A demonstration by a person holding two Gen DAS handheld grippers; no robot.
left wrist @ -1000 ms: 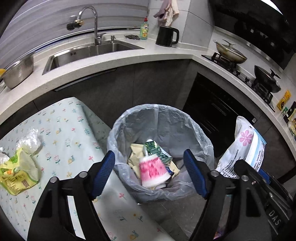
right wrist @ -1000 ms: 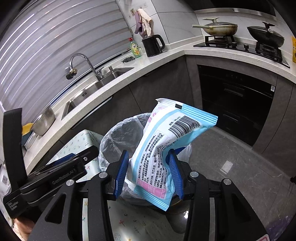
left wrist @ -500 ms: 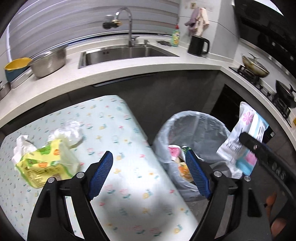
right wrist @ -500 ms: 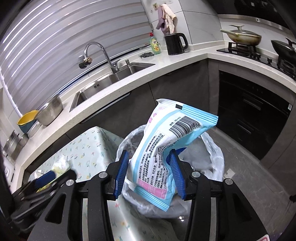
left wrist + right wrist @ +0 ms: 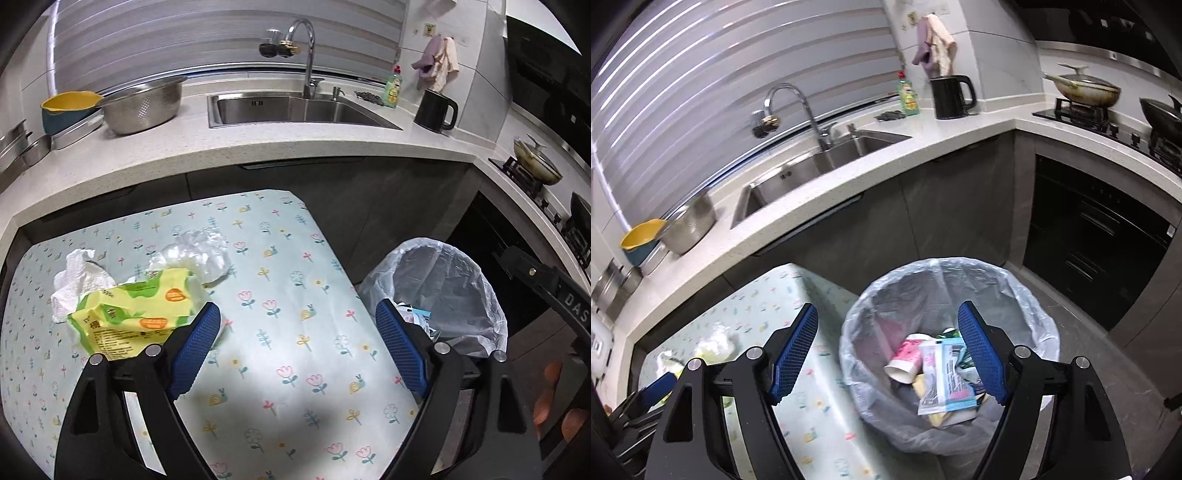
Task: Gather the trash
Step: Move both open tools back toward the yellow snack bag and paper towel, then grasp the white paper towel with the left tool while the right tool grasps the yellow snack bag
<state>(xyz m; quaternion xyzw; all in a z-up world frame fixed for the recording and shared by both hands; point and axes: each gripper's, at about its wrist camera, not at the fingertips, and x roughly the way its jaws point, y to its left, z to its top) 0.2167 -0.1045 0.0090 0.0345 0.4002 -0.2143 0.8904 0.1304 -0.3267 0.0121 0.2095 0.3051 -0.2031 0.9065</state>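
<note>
On the bench [image 5: 295, 350], a wipes packet [image 5: 136, 314] lies at nine o'clock; the bin [image 5: 443, 280] stands at three o'clock, holding a pouch [image 5: 947, 380].

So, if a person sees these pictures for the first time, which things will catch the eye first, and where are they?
Probably the trash bin lined with a pale bag, on the floor beside the table; a blue-and-white wrapper and a pink-patterned cup lie inside, under the open right gripper. Next, the bright yellow-green packet on the floral tablecloth, with crumpled white paper and clear plastic beside it, left of the open left gripper.
</note>
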